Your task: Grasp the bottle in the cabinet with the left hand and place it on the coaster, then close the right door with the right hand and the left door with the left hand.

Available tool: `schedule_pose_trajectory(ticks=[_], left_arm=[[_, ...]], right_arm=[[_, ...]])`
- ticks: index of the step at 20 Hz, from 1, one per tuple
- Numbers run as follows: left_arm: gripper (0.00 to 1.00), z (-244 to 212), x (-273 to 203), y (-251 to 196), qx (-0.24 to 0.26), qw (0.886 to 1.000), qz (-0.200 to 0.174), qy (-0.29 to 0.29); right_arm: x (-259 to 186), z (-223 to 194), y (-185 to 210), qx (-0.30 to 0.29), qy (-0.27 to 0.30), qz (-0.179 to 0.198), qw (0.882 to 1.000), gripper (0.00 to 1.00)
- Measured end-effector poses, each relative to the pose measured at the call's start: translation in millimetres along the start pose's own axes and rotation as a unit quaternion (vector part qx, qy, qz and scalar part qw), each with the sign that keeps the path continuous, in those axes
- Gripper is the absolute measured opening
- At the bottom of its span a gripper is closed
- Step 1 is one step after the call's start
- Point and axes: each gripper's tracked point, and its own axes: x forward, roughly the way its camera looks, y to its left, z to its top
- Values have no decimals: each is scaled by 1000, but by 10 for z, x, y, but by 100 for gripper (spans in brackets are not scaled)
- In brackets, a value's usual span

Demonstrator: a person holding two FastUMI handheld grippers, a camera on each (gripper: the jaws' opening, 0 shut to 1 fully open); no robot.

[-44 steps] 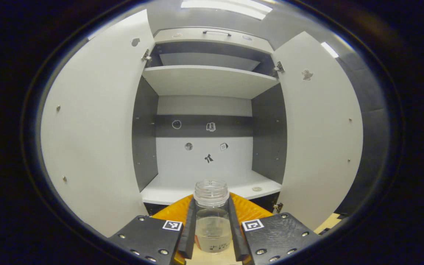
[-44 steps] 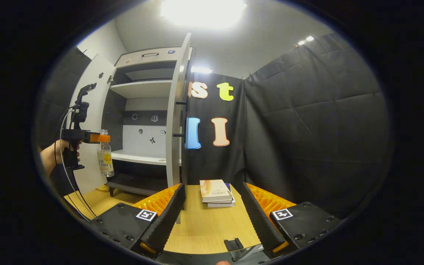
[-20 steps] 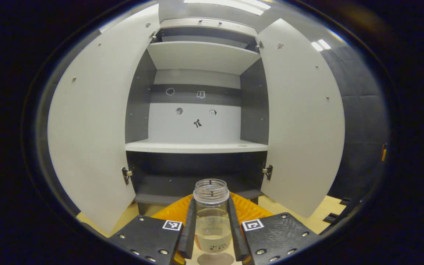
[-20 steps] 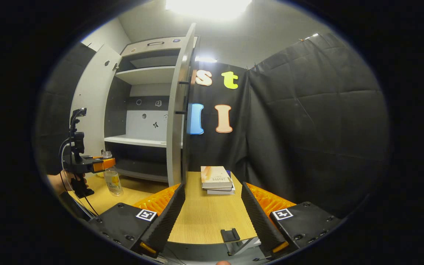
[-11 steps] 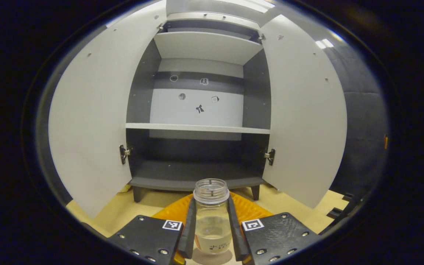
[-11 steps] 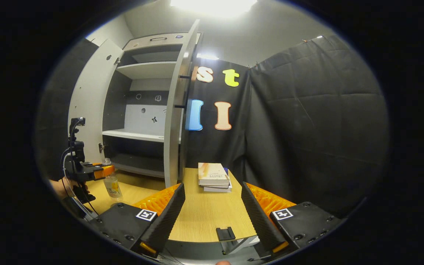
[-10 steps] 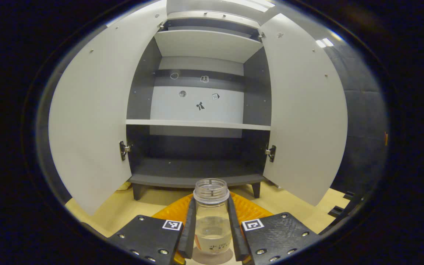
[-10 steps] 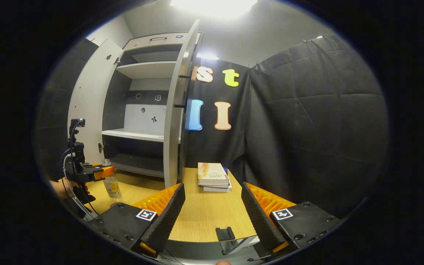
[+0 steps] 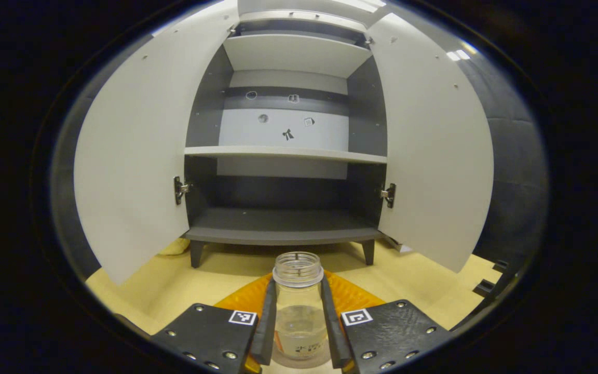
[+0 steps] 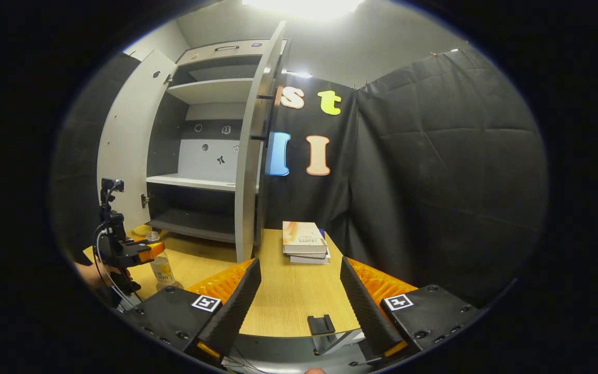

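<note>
Your left gripper (image 9: 299, 332) is clamped on the clear bottle (image 9: 299, 306), one finger pressing each side; the bottle stands upright, its long axis vertical, with its base directly over the round coaster (image 9: 299, 362) on the wooden table (image 9: 174, 291), touching or just above it, which I cannot tell. Your right gripper (image 10: 299, 306) hangs with fingers spread and nothing between them. The cabinet's right door (image 10: 249, 156), wide open, stands ahead and slightly left of it, nearer that hand than the other.

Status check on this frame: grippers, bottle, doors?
Left gripper shut on bottle, at the coaster. Right gripper open, idle. Both cabinet doors open.
</note>
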Motion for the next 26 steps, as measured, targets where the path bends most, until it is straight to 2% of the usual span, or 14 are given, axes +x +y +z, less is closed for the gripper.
schedule_pose_trajectory(ticks=[8,10,11,18,26], left_arm=[[50,-101,-41,4,-2,1000,11,9],[77,-86,-57,20,-2,1000,18,11],[82,-65,-80,25,-3,1000,21,10],[81,470,-260,-104,8,1000,11,-20],[81,1506,-894,-95,24,997,19,-76]], right_arm=[[57,-55,36,14,5,8,1000,98],[79,-30,27,19,2,9,1000,98],[92,-21,22,23,0,10,1000,98],[215,129,52,59,-14,24,998,98],[616,642,-142,87,-47,34,995,98]])
